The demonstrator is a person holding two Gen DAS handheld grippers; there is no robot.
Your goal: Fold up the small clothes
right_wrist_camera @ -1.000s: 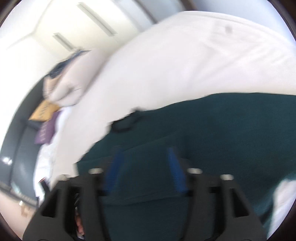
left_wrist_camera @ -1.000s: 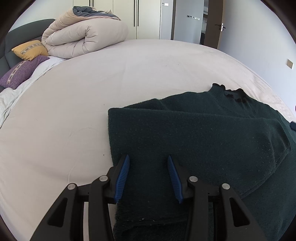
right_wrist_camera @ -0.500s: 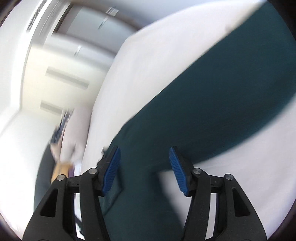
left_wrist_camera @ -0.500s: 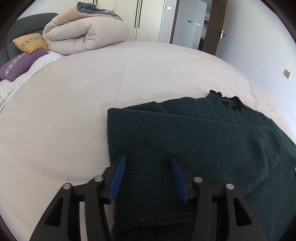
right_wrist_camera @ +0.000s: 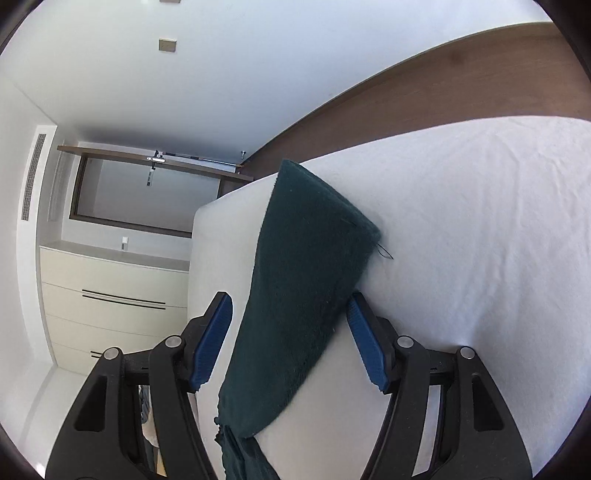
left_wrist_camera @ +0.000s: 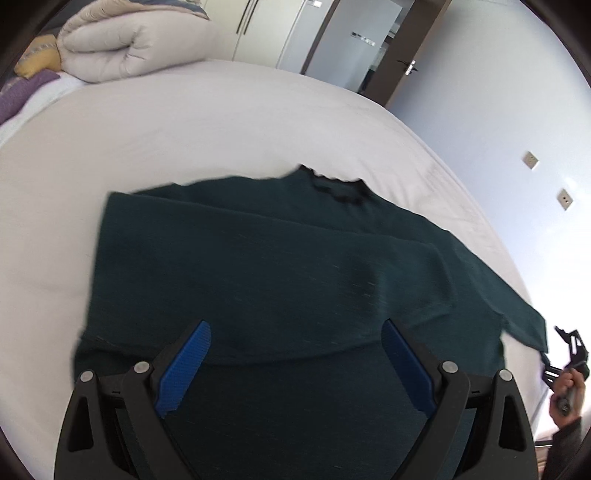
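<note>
A dark green sweater (left_wrist_camera: 280, 273) lies flat on the white bed (left_wrist_camera: 184, 122), collar at the far side, one sleeve folded across its body. My left gripper (left_wrist_camera: 295, 354) is open and empty, just above the sweater's near hem. The other sleeve (right_wrist_camera: 306, 280) stretches off to the right over the bed. My right gripper (right_wrist_camera: 290, 325) is open with that sleeve's cuff end lying between its blue pads (right_wrist_camera: 364, 345), not pinched. The right gripper also shows in the left wrist view (left_wrist_camera: 570, 354) at the bed's right edge.
A rolled beige duvet (left_wrist_camera: 136, 40) and yellow and purple pillows (left_wrist_camera: 33, 74) lie at the head of the bed. Wardrobe doors (left_wrist_camera: 266, 26) and a brown door (left_wrist_camera: 402, 62) stand behind. Drawers (right_wrist_camera: 114, 295) and a wooden floor (right_wrist_camera: 424, 96) border the bed.
My left gripper has opened wider and pulled back and up over the sweater. My right gripper swung fast to the sleeve's end at the bed's edge and now straddles the cuff.
</note>
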